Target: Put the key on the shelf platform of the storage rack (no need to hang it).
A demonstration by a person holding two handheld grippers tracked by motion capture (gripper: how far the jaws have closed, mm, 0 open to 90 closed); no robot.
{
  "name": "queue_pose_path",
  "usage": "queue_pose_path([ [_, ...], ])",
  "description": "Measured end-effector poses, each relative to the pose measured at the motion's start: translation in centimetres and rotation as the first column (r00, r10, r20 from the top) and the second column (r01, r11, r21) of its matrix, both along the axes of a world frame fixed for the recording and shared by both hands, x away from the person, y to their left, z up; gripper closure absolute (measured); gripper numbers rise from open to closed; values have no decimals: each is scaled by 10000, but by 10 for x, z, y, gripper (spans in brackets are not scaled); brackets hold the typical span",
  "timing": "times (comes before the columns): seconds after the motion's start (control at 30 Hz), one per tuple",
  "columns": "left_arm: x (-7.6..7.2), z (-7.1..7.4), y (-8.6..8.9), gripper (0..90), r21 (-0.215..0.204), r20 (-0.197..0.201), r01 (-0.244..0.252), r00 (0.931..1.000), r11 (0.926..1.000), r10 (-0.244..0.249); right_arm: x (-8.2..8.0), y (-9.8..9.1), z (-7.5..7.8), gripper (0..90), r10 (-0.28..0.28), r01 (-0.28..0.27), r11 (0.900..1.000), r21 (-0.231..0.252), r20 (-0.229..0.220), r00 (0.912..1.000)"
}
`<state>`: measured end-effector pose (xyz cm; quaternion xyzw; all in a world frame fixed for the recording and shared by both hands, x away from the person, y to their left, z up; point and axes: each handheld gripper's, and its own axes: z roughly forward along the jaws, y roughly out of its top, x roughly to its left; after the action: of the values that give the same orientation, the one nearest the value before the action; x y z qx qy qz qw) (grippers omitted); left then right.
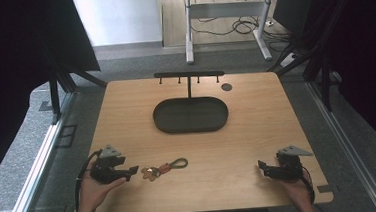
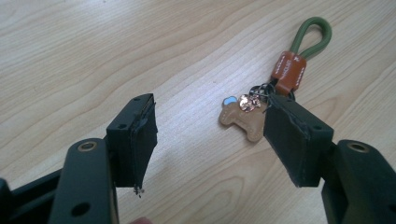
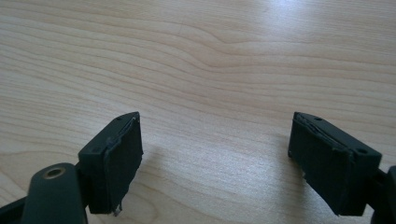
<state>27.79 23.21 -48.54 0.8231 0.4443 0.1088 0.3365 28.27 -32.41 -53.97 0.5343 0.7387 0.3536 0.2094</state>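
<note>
Ideally, the spread left tongs [image 1: 130, 173], now just beside the keyring [image 1: 163, 168] lying on the counter [image 1: 229, 148], should straddle its brown tag squarely before pinching, while the right tongs [image 1: 263, 170], also spread, wait well apart.

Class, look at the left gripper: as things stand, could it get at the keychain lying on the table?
Probably yes. The left gripper stands open just short of the keychain, which lies flat on the bare table with nothing between them.
</note>
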Motion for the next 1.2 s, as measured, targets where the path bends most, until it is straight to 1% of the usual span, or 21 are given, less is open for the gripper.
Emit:
queue_pose_path([
  [0.1,0,0,-1,351,35,6,132,9999,9999,-132,0,0,0,192,51,-51,10000,42,-1,10000],
  [0.2,1,-2,0,351,79,-20,120,9999,9999,-120,1,2,0,200,12,-12,10000,23,20,10000],
  [0.27,0,-2,1,357,47,57,158,9999,9999,-158,1,3,0,208,-15,15,10000,25,25,10000],
  [0.4,-4,6,4,362,-52,227,294,9993,9996,-293,1,6,0,209,86,-85,9999,-111,55,9999],
  [0.43,-4,6,4,363,-52,227,294,9993,9996,-293,1,6,0,209,86,-85,9999,-111,55,9999],
  [0.47,-6,11,3,364,-187,318,345,9989,9992,-339,0,6,0,213,87,-86,10000,-19,44,10000],
  [0.53,-6,14,0,364,-212,350,538,9980,9983,-531,0,5,0,221,70,-70,10000,71,38,10000],
  [0.57,-6,14,0,363,-212,350,538,9980,9983,-531,1,5,0,223,96,-96,9999,76,26,10000],
  [0.6,-6,18,-3,362,-123,339,706,9970,9974,-702,1,5,0,223,125,-126,9999,53,33,9999],
  [0.63,-6,18,-3,362,-123,339,706,9970,9974,-702,2,5,0,223,165,-165,9999,27,45,9999],
  [0.67,-3,22,-4,362,-40,315,865,9958,9962,-863,2,6,0,223,188,-188,9998,13,43,9998],
  [0.77,1,26,-6,363,349,288,1107,9933,9932,-1117,2,6,0,229,237,-236,9997,-54,73,9997],
  [0.8,1,26,-6,367,349,288,1107,9933,9932,-1117,1,7,0,229,245,-244,9997,-69,64,9997],
  [0.87,3,27,-10,375,580,186,1474,9887,9874,-1487,0,8,0,231,251,-250,9996,-129,78,9997],
  [1.0,9,27,-19,380,1009,-18,1998,9797,9746,-2007,-4,10,0,235,198,-196,9995,-243,92,9998],
  [1.07,13,27,-27,388,1233,-207,2162,9763,9685,-2153,-5,11,0,237,174,-170,9993,-332,110,9998],
  [1.1,13,27,-27,391,1233,-207,2162,9763,9685,-2153,-6,12,0,237,188,-184,9992,-368,118,9998],
  [1.13,18,27,-35,396,1471,-346,2340,9722,9610,-2315,-7,13,0,237,212,-207,9990,-391,113,9997],
  [1.2,21,27,-45,402,1710,-450,2518,9678,9525,-2478,-8,14,0,239,224,-219,9988,-427,111,9997],
])
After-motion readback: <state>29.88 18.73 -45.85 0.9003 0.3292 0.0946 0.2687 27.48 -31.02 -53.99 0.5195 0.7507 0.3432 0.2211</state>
